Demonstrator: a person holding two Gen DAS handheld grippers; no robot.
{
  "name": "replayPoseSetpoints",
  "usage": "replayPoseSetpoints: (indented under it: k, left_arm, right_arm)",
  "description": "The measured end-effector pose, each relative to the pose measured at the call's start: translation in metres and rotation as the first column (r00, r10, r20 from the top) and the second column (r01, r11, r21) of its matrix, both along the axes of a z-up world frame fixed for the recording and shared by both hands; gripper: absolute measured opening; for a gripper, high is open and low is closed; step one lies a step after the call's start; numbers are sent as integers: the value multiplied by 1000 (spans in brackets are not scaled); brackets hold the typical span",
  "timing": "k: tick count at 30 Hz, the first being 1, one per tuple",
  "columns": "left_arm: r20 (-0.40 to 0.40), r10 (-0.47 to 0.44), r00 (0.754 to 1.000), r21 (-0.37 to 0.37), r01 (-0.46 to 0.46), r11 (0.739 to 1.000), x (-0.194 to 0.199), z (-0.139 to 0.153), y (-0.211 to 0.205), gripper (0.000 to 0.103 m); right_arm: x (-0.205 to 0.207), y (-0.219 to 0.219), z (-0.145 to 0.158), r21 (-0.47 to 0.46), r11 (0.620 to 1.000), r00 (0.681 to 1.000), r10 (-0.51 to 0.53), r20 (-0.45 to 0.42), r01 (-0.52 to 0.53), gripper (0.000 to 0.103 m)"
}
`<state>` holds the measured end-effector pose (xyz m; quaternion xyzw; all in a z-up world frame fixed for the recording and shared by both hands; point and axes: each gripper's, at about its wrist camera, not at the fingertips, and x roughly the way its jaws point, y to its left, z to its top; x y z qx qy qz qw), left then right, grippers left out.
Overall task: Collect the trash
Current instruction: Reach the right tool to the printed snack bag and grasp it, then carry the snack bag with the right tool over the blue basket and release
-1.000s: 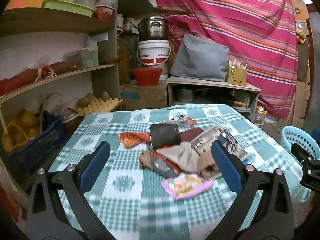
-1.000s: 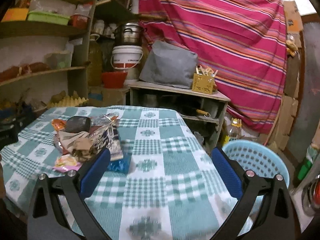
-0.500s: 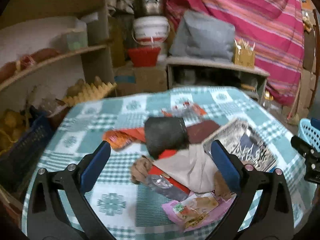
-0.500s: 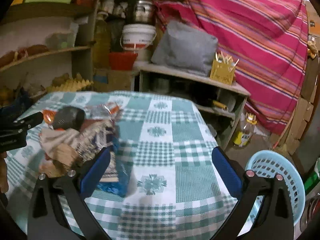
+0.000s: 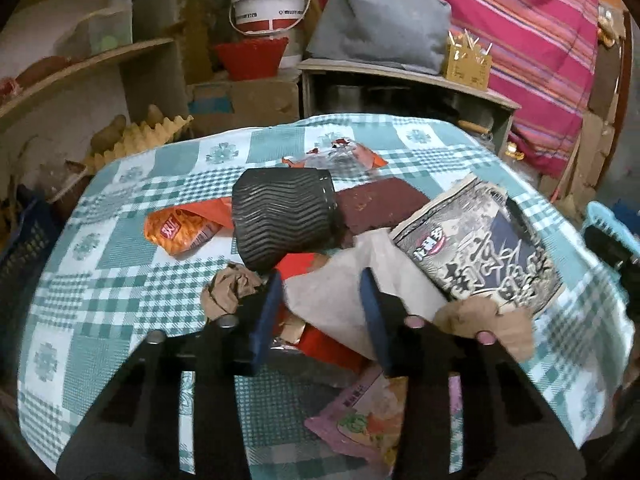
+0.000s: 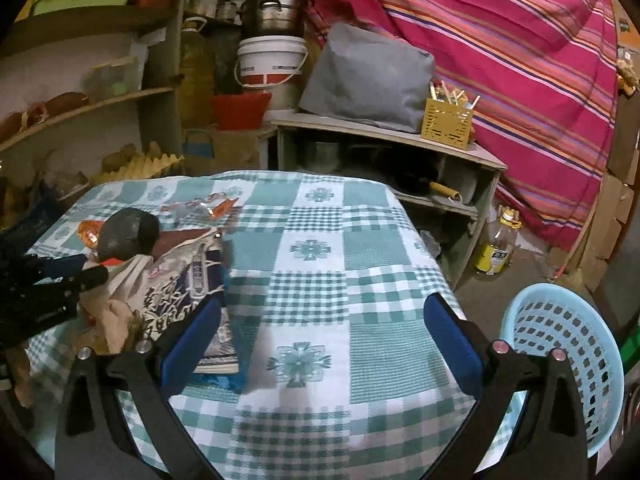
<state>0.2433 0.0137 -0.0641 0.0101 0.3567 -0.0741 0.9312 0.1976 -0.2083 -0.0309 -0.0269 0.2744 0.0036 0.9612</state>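
A: Closing on the pale paper sheet point(image 5: 340, 280) is where we stand: our left tongs point(image 5: 320, 304) have their blue pads on either side of it, narrowed but, as far as we can tell, not yet pressed onto it. Our right tongs point(image 6: 320, 344) hang spread wide over bare checked cloth, holding nothing.

B: And the rest of the trash?

A: All heaped around that sheet on the surface point(image 6: 320, 280). The black ribbed cup point(image 5: 284, 220) lies on its side just behind the sheet, the noodle wrapper point(image 5: 480, 248) leans against the sheet's right edge, the orange snack packet point(image 5: 184, 232) sits left of the cup, and the pink packet point(image 5: 372, 420) lies nearer us, under the tongs. The blue basket point(image 6: 568, 360) stands on the floor, well apart from the sheet, off the surface's right edge.

B: What could go wrong?

A: We think the sheet is tucked under its neighbours, so lifting it may tip the cup into a roll or drag the wrapper off the edge. Thin paper may also slip out or tear.

B: Any writing?

A: Large Chinese characters on the noodle wrapper and white ones on the orange packet; we can't read them surely. The print on the white bucket point(image 5: 272, 4) is too small.
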Motion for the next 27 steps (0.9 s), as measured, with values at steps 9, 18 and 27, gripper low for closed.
replayPoseSetpoints:
  k: [9,18,27]
  left_arm:
    - [47,8,999,-60,-5,998,-13,18,15,0]
    - [82,28,996,-34,-25,999,-24,23,29,0]
    - [108,20,994,-51,-14,999,-25,31,26,0]
  right_arm:
    - [5,18,-9,23,999,999,46,-30,-45,99]
    - [9,29,-15,32,997,996,67,-65,-65,99]
    - [23,39,-29,45,991,982,128,-137,-123,90]
